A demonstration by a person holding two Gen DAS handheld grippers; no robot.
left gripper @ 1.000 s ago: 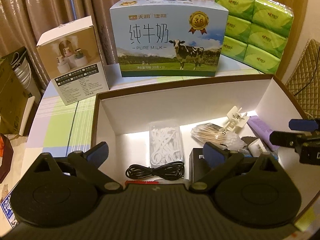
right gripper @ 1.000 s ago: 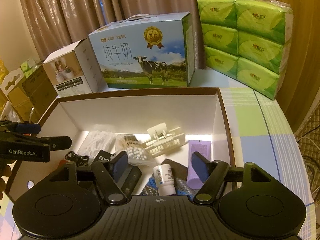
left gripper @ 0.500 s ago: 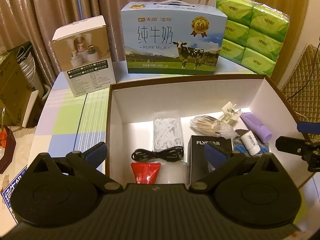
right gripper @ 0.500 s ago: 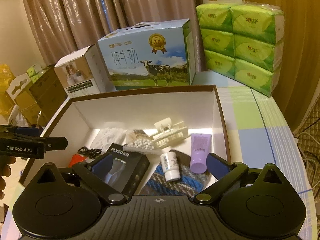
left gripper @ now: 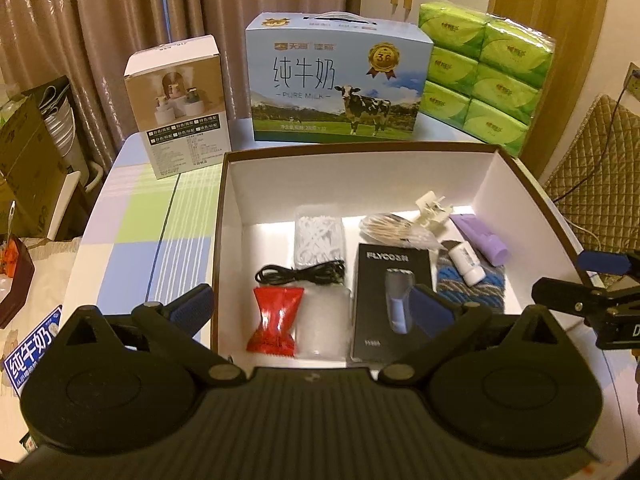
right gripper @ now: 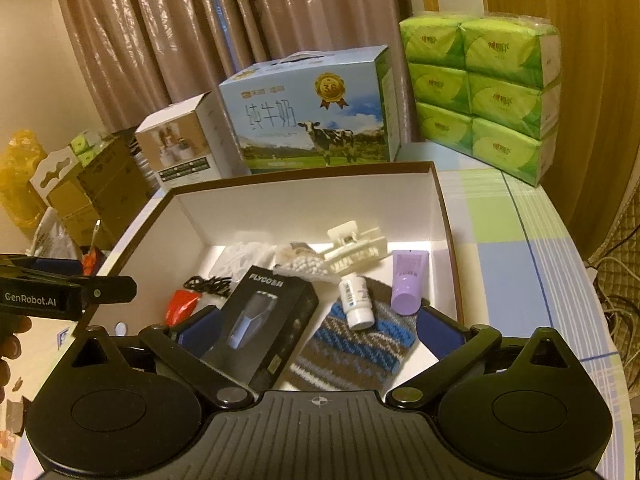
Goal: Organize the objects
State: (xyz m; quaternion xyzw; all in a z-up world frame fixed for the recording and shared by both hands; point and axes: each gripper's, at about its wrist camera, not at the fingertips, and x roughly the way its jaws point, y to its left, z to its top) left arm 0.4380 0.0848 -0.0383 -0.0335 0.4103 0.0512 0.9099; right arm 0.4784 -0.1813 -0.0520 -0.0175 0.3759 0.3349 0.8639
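The right gripper (right gripper: 316,326) sits at the bottom of its own view with its jaws spread as wide as they go; they have just been opening, and nothing is pinched between them. The left gripper (left gripper: 310,306) is likewise wide apart and empty, low in its view. Just past the right gripper's fingers, inside the open box (right gripper: 304,170), a black razor package (right gripper: 266,320) lies at lower centre, with a striped knit pouch (right gripper: 356,346) to its right. A small white bottle (right gripper: 356,300) rests on the pouch, and a purple tube (right gripper: 408,282) lies beside it toward the right wall. Left of the package, the left view shows a red packet (left gripper: 276,320) and a coiled black cable (left gripper: 300,272). Beyond the box, at upper centre, a milk carton (right gripper: 312,116) stands on the table (right gripper: 516,248), green tissue packs (right gripper: 480,92) to its right.
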